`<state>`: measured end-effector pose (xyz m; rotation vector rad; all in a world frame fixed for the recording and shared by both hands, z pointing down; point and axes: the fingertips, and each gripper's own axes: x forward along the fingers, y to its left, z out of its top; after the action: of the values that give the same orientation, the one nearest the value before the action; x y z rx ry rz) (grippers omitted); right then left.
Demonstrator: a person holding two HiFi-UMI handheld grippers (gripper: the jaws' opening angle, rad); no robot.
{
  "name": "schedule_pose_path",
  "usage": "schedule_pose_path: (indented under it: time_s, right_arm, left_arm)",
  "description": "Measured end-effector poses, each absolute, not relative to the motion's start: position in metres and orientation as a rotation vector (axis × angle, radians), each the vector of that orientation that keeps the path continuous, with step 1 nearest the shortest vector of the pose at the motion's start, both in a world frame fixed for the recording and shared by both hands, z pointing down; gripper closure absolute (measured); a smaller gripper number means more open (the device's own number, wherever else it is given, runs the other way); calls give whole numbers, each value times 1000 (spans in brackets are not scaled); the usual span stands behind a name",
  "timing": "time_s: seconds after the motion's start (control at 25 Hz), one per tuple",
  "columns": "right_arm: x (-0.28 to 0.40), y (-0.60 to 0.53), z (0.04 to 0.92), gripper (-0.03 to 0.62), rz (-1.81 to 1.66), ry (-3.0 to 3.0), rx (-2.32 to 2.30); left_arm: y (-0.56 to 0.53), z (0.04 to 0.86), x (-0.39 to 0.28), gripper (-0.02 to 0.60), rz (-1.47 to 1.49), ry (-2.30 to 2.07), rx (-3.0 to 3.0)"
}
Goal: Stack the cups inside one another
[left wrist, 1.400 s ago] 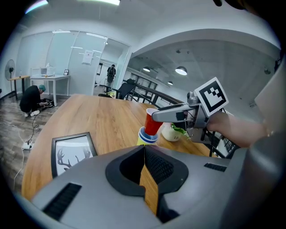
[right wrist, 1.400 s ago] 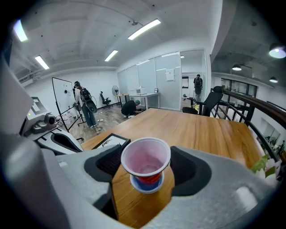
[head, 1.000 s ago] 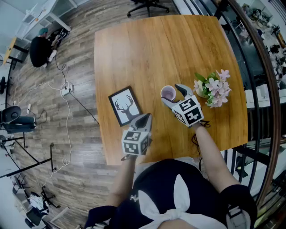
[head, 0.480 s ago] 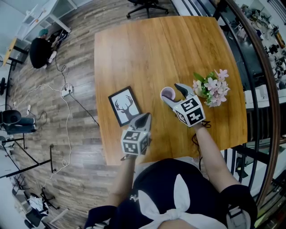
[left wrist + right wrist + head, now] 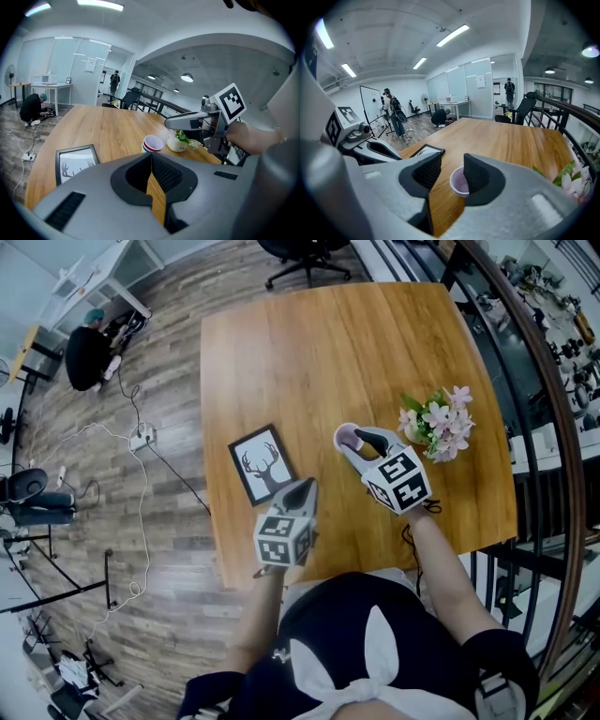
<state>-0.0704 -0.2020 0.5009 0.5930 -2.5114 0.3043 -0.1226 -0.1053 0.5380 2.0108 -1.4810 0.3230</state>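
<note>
The stacked cups (image 5: pixel 348 436), a white one nested in red and blue ones (image 5: pixel 152 143), stand on the wooden table (image 5: pixel 319 352). My right gripper (image 5: pixel 357 443) hovers just above and behind them. Its jaws have just been closing and still show a gap, with nothing between them. In the right gripper view the purple-tinted cup mouth (image 5: pixel 460 182) shows below, past the right gripper (image 5: pixel 450 169). My left gripper (image 5: pixel 302 488) is shut and empty near the front edge, beside the picture frame; the left gripper (image 5: pixel 151 161) has its pads together.
A framed deer picture (image 5: pixel 262 462) lies flat at the table's front left. A pot of pink flowers (image 5: pixel 433 426) stands right of the cups. Beyond the table are an office chair (image 5: pixel 305 251), floor cables and a crouching person (image 5: pixel 89 329).
The right gripper's jaws, spread wide around the cup stack before, have narrowed and lifted above it. The cups stay on the table. The left gripper has not moved.
</note>
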Motion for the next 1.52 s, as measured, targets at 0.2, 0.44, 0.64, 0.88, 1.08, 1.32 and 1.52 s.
schedule_pose_path:
  time_s: [0.2, 0.44, 0.64, 0.88, 1.08, 1.32, 1.52]
  right_arm:
    - [-66, -190, 490, 525, 281, -2529, 627]
    - [-56, -179, 490, 594, 246, -2506, 654]
    - [-51, -168, 485, 595, 220, -2522, 652]
    - [-49, -154, 480, 595, 200, -2529, 633]
    - [-49, -146, 481, 596, 200, -2528, 610]
    - [-50, -134, 482, 597, 196, -2526, 589]
    - [-51, -128, 485, 597, 195, -2522, 575]
  left_arm:
    - [-98, 530, -118, 563, 325, -1482, 2031]
    - [-90, 524, -113, 563, 325, -1482, 2053]
    - [-87, 520, -110, 563, 327, -1486, 2068]
    - [-82, 514, -108, 563, 324, -1488, 2082]
    - [-82, 507, -103, 562, 315, -1480, 2090]
    - [-77, 506, -101, 563, 318, -1479, 2092]
    - [-76, 507, -100, 563, 320, -1481, 2093]
